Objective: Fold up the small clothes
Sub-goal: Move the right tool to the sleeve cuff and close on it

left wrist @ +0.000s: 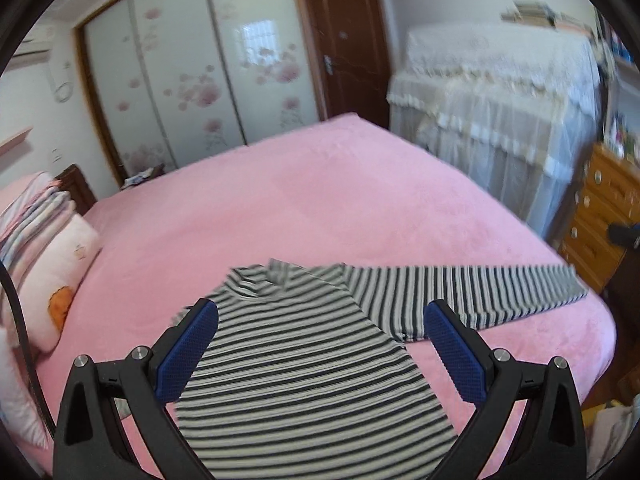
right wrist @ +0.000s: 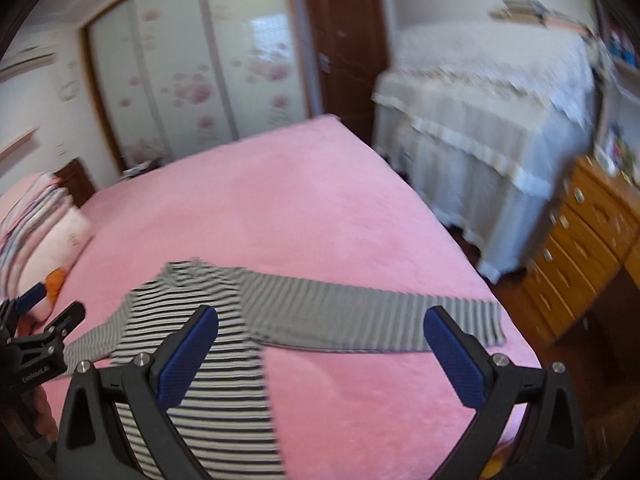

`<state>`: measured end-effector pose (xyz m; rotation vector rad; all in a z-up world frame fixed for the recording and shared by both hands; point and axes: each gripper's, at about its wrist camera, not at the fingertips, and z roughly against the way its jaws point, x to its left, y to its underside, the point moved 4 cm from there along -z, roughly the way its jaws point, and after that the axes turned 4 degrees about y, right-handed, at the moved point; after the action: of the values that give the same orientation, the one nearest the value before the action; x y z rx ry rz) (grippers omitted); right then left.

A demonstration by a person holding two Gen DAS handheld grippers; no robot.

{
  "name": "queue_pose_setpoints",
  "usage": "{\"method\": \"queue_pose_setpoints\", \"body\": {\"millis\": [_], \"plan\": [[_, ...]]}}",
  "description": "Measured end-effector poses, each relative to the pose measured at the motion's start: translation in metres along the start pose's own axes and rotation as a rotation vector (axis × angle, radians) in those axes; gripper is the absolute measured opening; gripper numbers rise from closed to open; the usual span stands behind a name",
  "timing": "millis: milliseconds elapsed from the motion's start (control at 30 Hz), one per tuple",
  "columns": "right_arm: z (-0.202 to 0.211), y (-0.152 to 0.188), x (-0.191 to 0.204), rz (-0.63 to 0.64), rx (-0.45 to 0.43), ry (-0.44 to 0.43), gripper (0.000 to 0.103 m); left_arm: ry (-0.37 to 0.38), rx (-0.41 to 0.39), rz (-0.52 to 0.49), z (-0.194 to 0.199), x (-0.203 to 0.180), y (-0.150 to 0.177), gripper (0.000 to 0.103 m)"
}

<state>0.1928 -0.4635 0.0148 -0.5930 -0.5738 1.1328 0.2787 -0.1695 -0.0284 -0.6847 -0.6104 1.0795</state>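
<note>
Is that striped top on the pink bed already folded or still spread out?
Spread out. The striped top lies flat on the pink bed, one sleeve stretched straight sideways, nothing doubled over.

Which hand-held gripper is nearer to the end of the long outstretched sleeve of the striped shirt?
Right. The right hand-held gripper hangs open over the outstretched sleeve; the left hand-held gripper is open over the striped shirt's body, further from the sleeve's end.

a pink bed (left wrist: 320, 200) carries a flat striped shirt (left wrist: 304, 352) and pillows (left wrist: 56, 272).
</note>
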Motion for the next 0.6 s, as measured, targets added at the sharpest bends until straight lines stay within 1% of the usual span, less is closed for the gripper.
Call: {"method": "queue_pose_setpoints", "body": {"millis": [67, 100, 133, 167, 267, 333, 367, 433, 500, 600], "plan": [[-0.028, 0.003, -0.034, -0.038, 0.048, 0.024, 0.092, 0.033, 0.060, -0.021, -0.039, -0.019, 0.007, 0.102], [-0.045, 0.006, -0.052, -0.060, 0.076, 0.046, 0.087, 0.053, 0.095, -0.030, -0.062, -0.029, 0.012, 0.102], [-0.061, 0.010, -0.070, -0.082, 0.105, 0.073, 0.083, 0.063, 0.119, -0.032, -0.076, -0.037, 0.017, 0.102], [-0.075, 0.014, -0.087, -0.104, 0.130, 0.085, 0.083, 0.079, 0.151, -0.038, -0.100, -0.047, 0.025, 0.102], [-0.120, 0.032, -0.136, -0.173, 0.216, 0.130, 0.079, 0.093, 0.210, -0.060, -0.146, -0.073, 0.042, 0.102], [-0.145, 0.046, -0.171, -0.242, 0.274, 0.140, 0.074, 0.087, 0.236, -0.072, -0.172, -0.089, 0.051, 0.102], [-0.156, 0.052, -0.185, -0.272, 0.299, 0.143, 0.073, 0.079, 0.251, -0.087, -0.188, -0.099, 0.056, 0.102], [-0.177, 0.068, -0.209, -0.330, 0.359, 0.148, 0.072, 0.074, 0.274, -0.102, -0.207, -0.113, 0.063, 0.102], [-0.192, 0.080, -0.226, -0.366, 0.404, 0.148, 0.071, 0.081, 0.315, -0.109, -0.226, -0.126, 0.074, 0.102], [-0.208, 0.097, -0.235, -0.406, 0.453, 0.136, 0.071, 0.092, 0.330, -0.127, -0.243, -0.148, 0.081, 0.102]]}}
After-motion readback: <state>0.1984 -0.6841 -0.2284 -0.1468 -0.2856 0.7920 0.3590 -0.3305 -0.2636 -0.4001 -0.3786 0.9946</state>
